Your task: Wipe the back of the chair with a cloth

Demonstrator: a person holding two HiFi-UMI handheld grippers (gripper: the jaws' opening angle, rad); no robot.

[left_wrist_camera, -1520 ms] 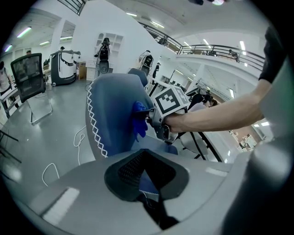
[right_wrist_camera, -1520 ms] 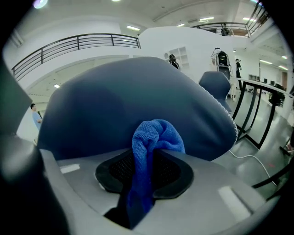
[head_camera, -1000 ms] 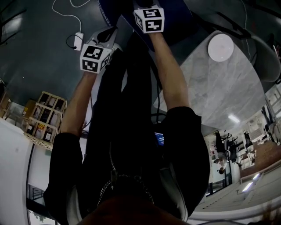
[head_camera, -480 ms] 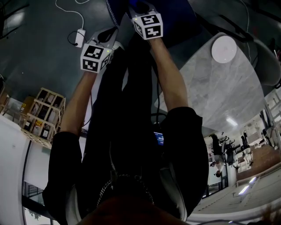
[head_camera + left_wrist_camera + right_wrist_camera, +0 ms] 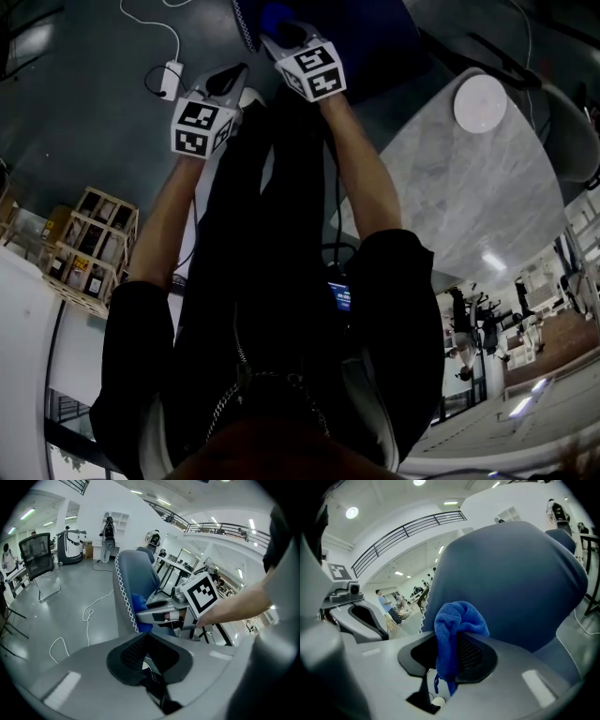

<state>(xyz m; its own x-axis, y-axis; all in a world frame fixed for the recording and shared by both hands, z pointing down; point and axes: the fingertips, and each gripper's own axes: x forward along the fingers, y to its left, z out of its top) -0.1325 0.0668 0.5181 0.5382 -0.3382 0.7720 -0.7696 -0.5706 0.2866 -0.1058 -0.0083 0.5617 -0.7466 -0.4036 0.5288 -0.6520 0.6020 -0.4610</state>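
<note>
Right gripper (image 5: 450, 651) has slid down-frame and rolled a bit in the head view over the last second; left gripper (image 5: 147, 656) has hardly moved.

Right jaws are clamped on the cloth (image 5: 457, 618); it is bunched over the tips, with a tail hanging below them; no gap shows between that bunch and the back (image 5: 511, 573), so I read it as touching, or very nearly.

Back lies dead ahead of the right jaws and spreads up and to their right; the cloth sits low on it, near the stitched edge; from the left gripper view the back's long axis runs upright, so most of the surface is above the contact point.

My read: strokes should run up along that axis, then across.

Left jaws look drawn together on nothing; that gripper stands off to the side, behind the right one and clear of the back; right is plainly the nearer and is the working hand.

Further off: a cable (image 5: 86, 616) on the floor, then a mesh chair (image 5: 35, 552) well apart.
</note>
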